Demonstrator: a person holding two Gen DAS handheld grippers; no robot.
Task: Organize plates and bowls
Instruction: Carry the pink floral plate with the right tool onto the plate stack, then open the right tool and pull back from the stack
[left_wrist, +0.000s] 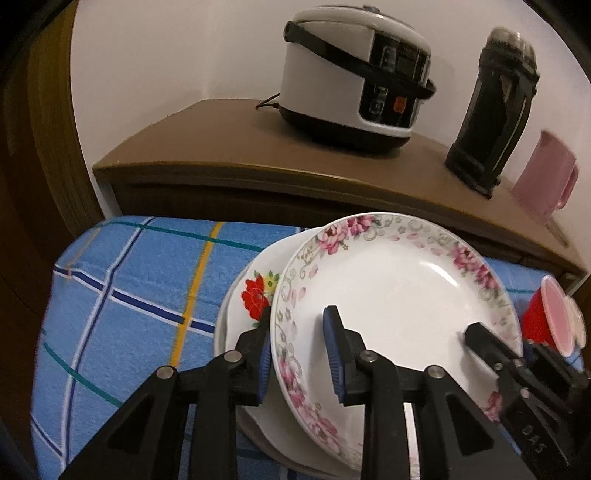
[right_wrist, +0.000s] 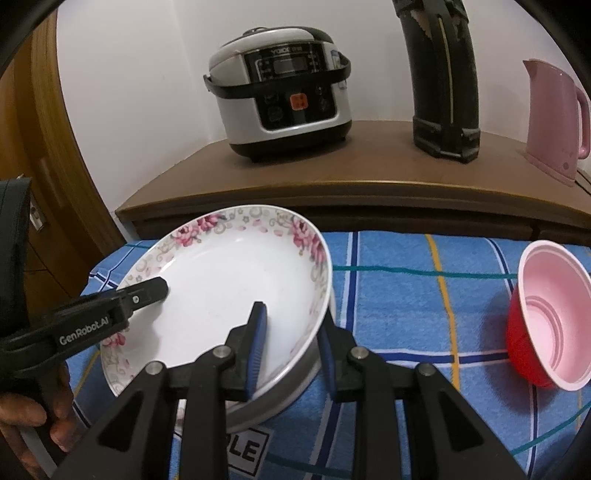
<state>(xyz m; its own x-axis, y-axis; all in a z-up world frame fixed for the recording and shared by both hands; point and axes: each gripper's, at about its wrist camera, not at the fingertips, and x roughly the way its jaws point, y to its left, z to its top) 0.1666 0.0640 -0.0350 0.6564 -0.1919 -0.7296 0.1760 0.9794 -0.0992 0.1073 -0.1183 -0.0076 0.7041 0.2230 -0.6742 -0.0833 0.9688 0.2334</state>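
I am looking across a table under a blue checked cloth (right_wrist: 406, 295), with a brown wooden cabinet (right_wrist: 332, 192) behind it at twelve o'clock. On the cabinet stand a white and black rice cooker (right_wrist: 280, 92), a tall black flask (right_wrist: 443, 92) at one o'clock, and a pink kettle (right_wrist: 554, 118) at two o'clock. The main thing in front of me is the pink-flowered plate (left_wrist: 399, 288), tilted, with its far edge raised, above a stack of dishes. Under it, at its nine o'clock in the left view, lies a red-flowered plate (left_wrist: 255, 295), and below that a grey-rimmed dish (right_wrist: 291, 384) that I cannot see fully. My right gripper (right_wrist: 291, 343) is pinching the near rim of the pink-flowered plate at five o'clock, one pad inside and one under the rim. My left gripper (left_wrist: 299, 350) straddles the rim at the plate's eight o'clock, its pads loosely spread about the edge; I cannot tell whether both touch. A red cup with a pink inside (right_wrist: 546, 317) lies on its side at three o'clock, well apart from the stack. I judge the plates partly gathered; this one is not yet settled flat, and the cup is still unsorted.
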